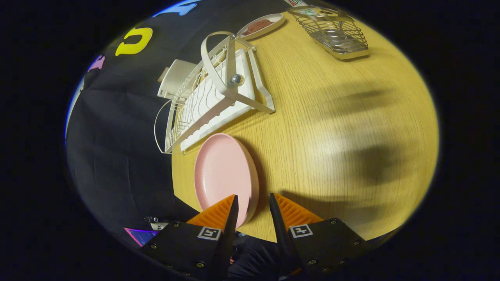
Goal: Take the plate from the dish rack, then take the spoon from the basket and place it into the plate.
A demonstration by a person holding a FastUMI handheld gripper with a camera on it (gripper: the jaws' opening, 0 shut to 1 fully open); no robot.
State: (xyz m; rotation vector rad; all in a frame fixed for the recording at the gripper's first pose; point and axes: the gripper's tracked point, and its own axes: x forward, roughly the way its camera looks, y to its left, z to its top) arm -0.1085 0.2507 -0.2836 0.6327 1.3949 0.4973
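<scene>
— What else sits on the wooden worktop [336, 117]?
— A small oval dish [261, 25] at the far edge, with something reddish-brown lying in it
— Anything close to that?
— Just beyond it, a bit of a label or packet [295, 2], too cut off to tell more
— And past the worktop?
— Black cloth wall [117, 128], creased
</scene>
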